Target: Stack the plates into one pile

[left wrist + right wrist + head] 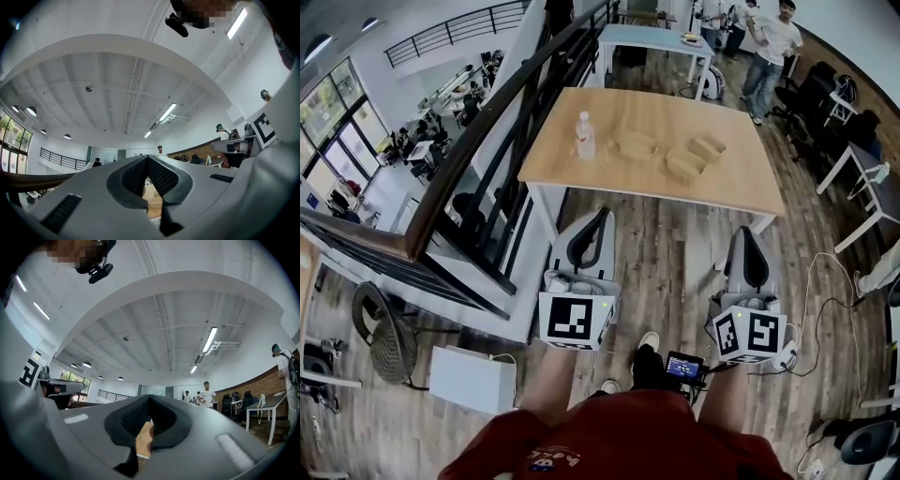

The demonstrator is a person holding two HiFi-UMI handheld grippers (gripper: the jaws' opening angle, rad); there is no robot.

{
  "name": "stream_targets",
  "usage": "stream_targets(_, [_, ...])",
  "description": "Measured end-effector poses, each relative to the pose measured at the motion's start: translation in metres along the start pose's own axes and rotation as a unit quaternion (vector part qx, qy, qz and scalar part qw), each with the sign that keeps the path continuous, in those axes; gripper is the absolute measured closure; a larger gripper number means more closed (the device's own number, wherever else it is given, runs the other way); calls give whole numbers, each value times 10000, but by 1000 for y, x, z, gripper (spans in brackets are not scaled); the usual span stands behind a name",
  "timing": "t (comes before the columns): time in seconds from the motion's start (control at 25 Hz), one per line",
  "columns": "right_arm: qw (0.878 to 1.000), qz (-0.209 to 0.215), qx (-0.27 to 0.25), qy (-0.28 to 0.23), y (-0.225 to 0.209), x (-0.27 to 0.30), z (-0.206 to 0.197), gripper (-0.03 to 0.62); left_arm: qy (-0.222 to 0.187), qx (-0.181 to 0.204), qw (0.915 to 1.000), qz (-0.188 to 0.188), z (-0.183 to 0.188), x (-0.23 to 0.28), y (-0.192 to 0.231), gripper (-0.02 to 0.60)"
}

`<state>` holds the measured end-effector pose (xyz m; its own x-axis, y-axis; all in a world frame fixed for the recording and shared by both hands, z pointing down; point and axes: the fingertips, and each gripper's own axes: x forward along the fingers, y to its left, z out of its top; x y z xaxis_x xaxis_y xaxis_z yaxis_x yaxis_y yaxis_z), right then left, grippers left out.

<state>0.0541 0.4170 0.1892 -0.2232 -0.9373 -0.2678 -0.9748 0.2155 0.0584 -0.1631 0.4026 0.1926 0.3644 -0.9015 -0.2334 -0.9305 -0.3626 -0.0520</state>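
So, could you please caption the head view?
Shut left tongs and right tongs face a wooden table with three unstacked plates.

Clear bottle [585,136] upright on wooden table [727,180] — black railing [483,139] alongside

Holding left gripper [600,217] and right gripper [748,234] side by side, pointing forward, slightly upward, jaws closed, nothing between.

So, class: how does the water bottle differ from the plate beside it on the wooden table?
The water bottle stands upright; the plate lies flat. The water bottle is clear and pale; the plate is tan, like the table. Both rest on the table, untouched.
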Motion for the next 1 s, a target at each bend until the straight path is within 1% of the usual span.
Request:
stream_targets(0.12, [10000,29,57,19,-5,16,-10,585,-56,110,9999,15,-4,16,5,575])
stream_targets(0.32, [9998,-22,191,52,-26,50,-25,585,-43,102,9999,-60,-12,56,7,575])
stream_targets(0.72, [9994,-27,317,121,-94,134,-55,585,55,136,9999,-58,-35,164,-2,575])
stream_targets(1.0, [9993,-98,328,124,-144,182,-79,585,105,160,9998,-31,-55,232,-13,575])
